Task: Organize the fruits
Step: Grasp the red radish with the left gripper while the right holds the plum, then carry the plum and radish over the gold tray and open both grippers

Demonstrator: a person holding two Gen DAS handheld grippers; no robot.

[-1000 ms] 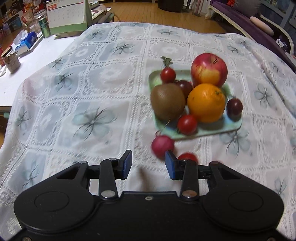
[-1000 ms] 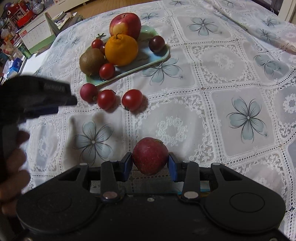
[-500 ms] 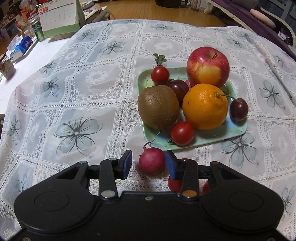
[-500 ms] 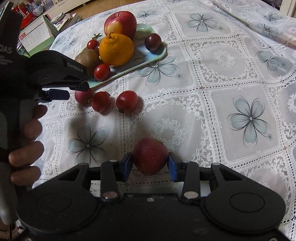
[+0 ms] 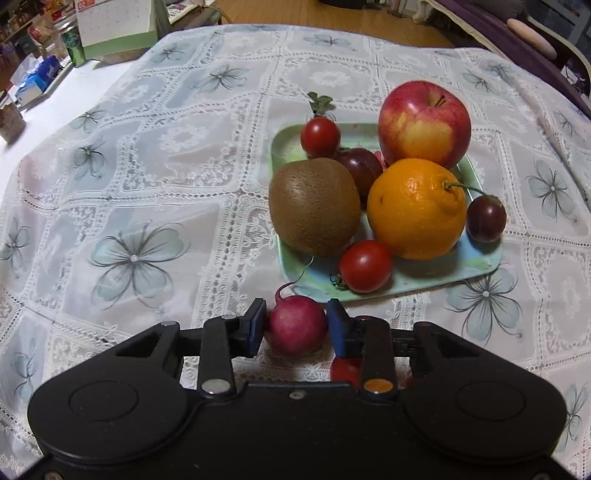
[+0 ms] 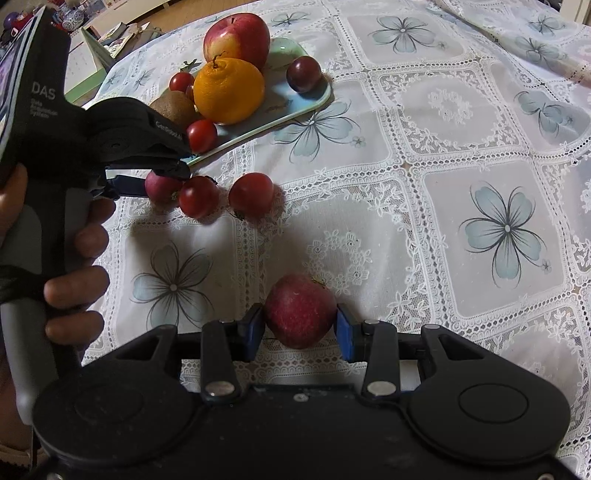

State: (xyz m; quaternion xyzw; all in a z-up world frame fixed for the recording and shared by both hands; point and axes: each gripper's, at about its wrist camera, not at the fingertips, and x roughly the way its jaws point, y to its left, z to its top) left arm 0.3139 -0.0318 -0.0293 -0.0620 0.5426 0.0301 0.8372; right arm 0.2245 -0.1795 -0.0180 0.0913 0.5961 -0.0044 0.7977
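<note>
A pale green tray [image 5: 476,264] on the lace tablecloth holds an apple [image 5: 424,123], an orange [image 5: 416,208], a kiwi [image 5: 314,206], tomatoes and dark plums. My left gripper [image 5: 296,326] has its jaws on both sides of a pink radish [image 5: 296,324] lying just in front of the tray; the pads touch or nearly touch it. The radish also shows in the right wrist view [image 6: 159,186], beside two tomatoes [image 6: 199,196] on the cloth. My right gripper [image 6: 300,328] is shut on a small dark red fruit [image 6: 300,311], low over the cloth.
A calendar [image 5: 114,27], a can and boxes stand at the far left beyond the cloth. A purple sofa [image 5: 524,40] is at the back right. A tomato [image 5: 345,371] lies partly hidden under my left gripper.
My left gripper has moved forward toward the tray until the radish sits between its jaws, and the jaws have narrowed onto it. The right gripper holds still with its fruit.
</note>
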